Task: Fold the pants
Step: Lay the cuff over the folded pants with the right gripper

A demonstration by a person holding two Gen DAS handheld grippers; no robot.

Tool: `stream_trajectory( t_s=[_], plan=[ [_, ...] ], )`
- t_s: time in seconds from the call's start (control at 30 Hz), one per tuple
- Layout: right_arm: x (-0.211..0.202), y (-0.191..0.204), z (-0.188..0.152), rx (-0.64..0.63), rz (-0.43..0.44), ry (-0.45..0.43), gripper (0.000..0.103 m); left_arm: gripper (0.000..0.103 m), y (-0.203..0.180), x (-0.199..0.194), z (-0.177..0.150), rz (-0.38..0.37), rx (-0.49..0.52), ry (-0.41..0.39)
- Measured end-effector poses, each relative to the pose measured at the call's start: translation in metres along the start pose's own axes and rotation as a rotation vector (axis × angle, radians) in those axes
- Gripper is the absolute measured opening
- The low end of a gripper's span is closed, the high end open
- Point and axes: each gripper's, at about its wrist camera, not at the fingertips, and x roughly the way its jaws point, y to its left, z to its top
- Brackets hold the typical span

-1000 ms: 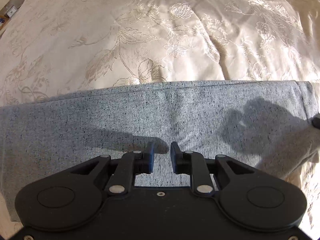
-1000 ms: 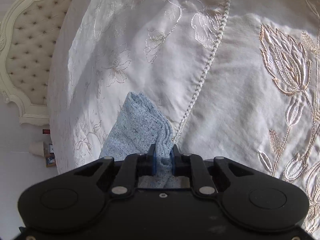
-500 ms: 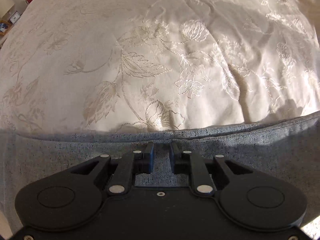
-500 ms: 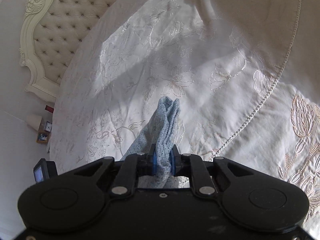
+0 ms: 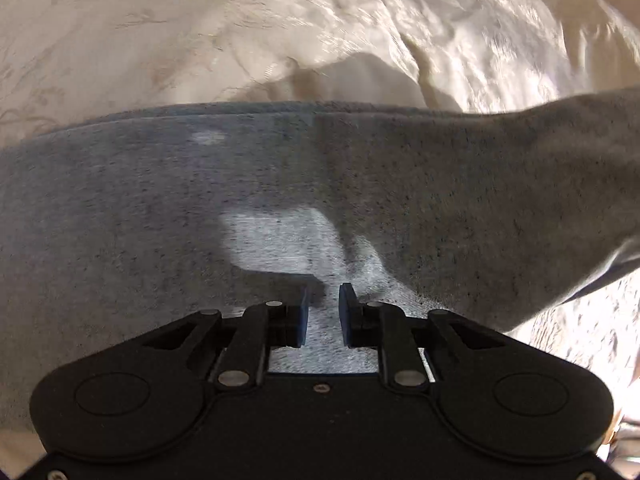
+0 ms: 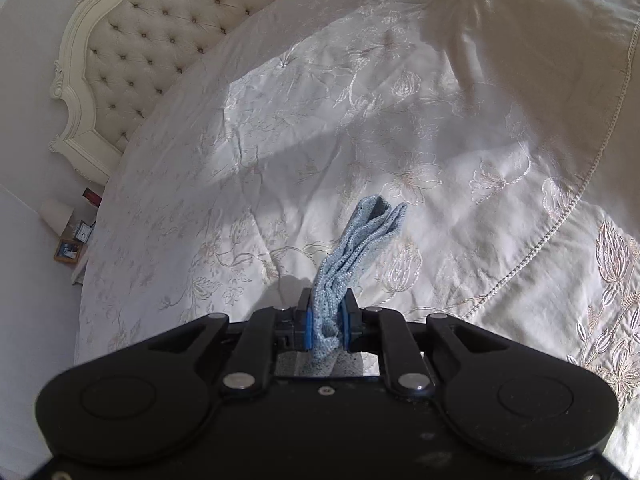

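Observation:
The grey-blue speckled pants lie across the cream embroidered bedspread in the left wrist view; their right part is lifted and drapes in shadow. My left gripper hovers just over the flat cloth with a narrow gap between its blue pads, holding nothing. My right gripper is shut on a bunched end of the pants, which sticks up past the pads above the bed.
A tufted cream headboard stands at the far left in the right wrist view. A nightstand with a lamp, clock and photo frame is beside the bed. A corded seam runs across the bedspread at right.
My right gripper has lifted and swung with the pants end, bringing the headboard into view. My left gripper has moved back over the pants; the lifted cloth now hangs at its right.

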Motion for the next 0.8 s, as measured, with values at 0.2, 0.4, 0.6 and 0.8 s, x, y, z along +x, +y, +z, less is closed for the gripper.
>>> stream_trajectory(
  t_s=[0.2, 0.4, 0.6, 0.8],
  plan=[
    [-0.011, 0.094, -0.033, -0.172, 0.062, 0.008, 0.014, 0.026, 0.081, -0.058, -0.026, 0.046, -0.095, -0.075],
    [0.026, 0.188, -0.104, -0.271, 0.173, 0.107, 0.014, 0.026, 0.156, -0.088, -0.065, 0.130, -0.154, -0.088],
    [0.105, 0.248, -0.191, -0.367, 0.158, 0.238, 0.016, 0.026, 0.201, -0.093, -0.087, 0.166, -0.204, -0.049],
    [0.134, 0.263, -0.231, -0.499, 0.093, 0.305, 0.027, 0.025, 0.200, -0.101, -0.077, 0.152, -0.204, -0.085]
  ],
)
